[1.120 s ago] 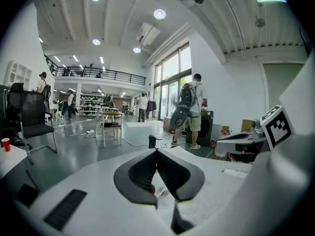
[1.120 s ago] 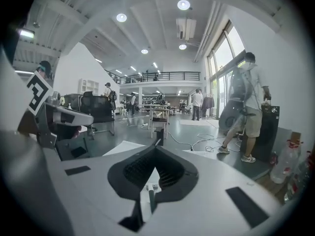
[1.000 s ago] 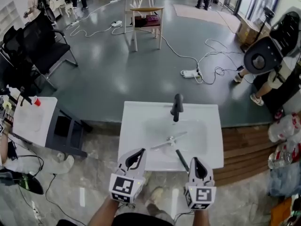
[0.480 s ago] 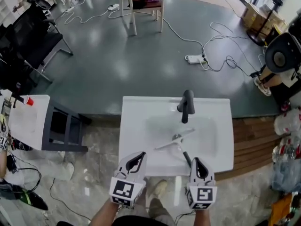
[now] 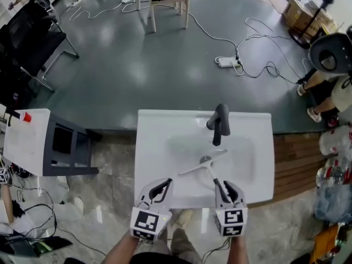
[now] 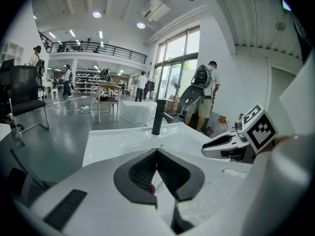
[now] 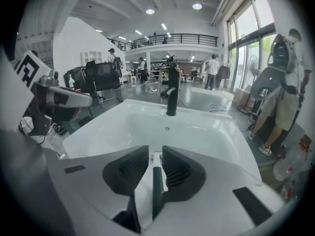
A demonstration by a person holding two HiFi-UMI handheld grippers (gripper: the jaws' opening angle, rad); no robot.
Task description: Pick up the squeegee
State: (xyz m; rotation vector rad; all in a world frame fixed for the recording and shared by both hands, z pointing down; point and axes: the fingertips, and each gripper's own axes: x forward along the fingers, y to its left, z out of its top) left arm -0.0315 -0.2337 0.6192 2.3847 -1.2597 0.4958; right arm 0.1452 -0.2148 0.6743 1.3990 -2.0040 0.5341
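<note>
1. The squeegee (image 5: 202, 166) lies in the bowl of the white sink (image 5: 147, 147). Its pale blade is laid across the middle, and its dark handle (image 7: 156, 183) is pointed at the near rim, where it can be reached from the person's side.
2. The right claw (image 5: 224, 186) is set at that rim with its jaws a little apart and the handle lined up between them. A slim gap is seen on one side, so the handle is judged to be straddled but not clamped.
3. The left claw (image 5: 160, 187) is held beside it at the near rim. Its jaws are brought together on nothing, and it is apparently parked out of the way.
4. Free room is found upward and back toward the person. The black faucet (image 5: 219, 122) stands at the far edge, well apart from the handle end.
5. The near rim must be cleared on lifting, and the blade end may be dragged along the bowl.
</note>
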